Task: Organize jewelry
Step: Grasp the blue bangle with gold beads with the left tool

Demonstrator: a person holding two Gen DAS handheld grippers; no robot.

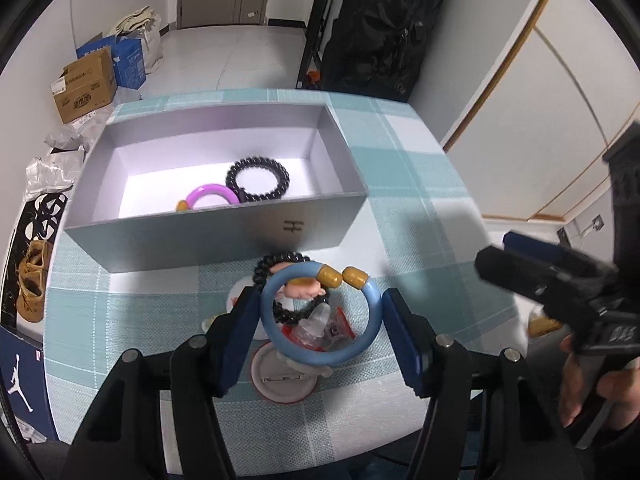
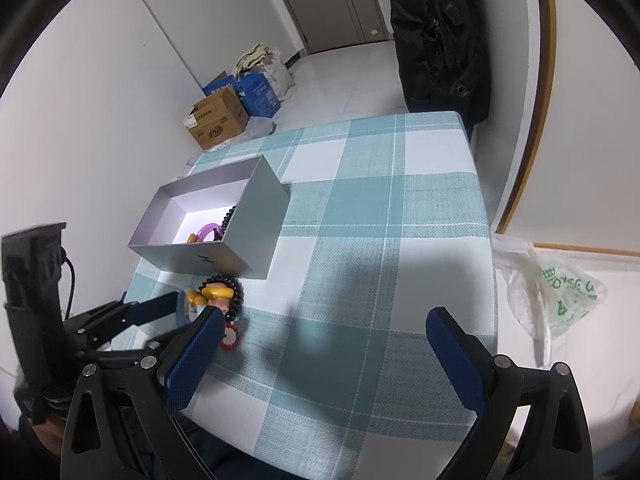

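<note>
Blue bangle (image 1: 320, 316): a smooth light-blue ring, open at the top, each end capped with a mustard-yellow bead; it stands upright between the left gripper's pads, just in front of the box's near wall.
Left gripper (image 1: 320, 322): narrowed onto the blue bangle, one blue pad on either side of the ring and touching it; in the right wrist view it (image 2: 192, 308) comes in from the left edge with the yellow caps showing at its tip.
Right gripper (image 2: 324, 354): spread wide, nothing between the pads, above bare cloth well to the right of the box; the left wrist view shows it (image 1: 532, 272) blurred at the right edge, its jaws unreadable there.
Box (image 1: 224, 236): grey, lidless, pale inside, standing on the table.
In the box: a black bead bracelet (image 1: 258, 178) lying flat, and a purple bangle (image 1: 212, 198) with a yellow end, touching it and partly hidden by the near wall.
On the cloth by the box: a second black bead bracelet (image 1: 294, 292) seen through and behind the blue ring, with a small pink figure (image 1: 304, 291) inside it.
Under the ring: a clear-and-red packet (image 1: 320, 328) and a round white badge (image 1: 286, 376) with a red rim, both partly covered by the bangle.
Table (image 2: 400, 240): covered in teal-and-white check cloth.
Floor: a cardboard carton (image 1: 84, 86) and a blue carton (image 1: 130, 60) by the wall; a black bag (image 2: 440, 36) stands behind the table.
Right of table: a white plastic bag (image 2: 556, 288) with green print.
</note>
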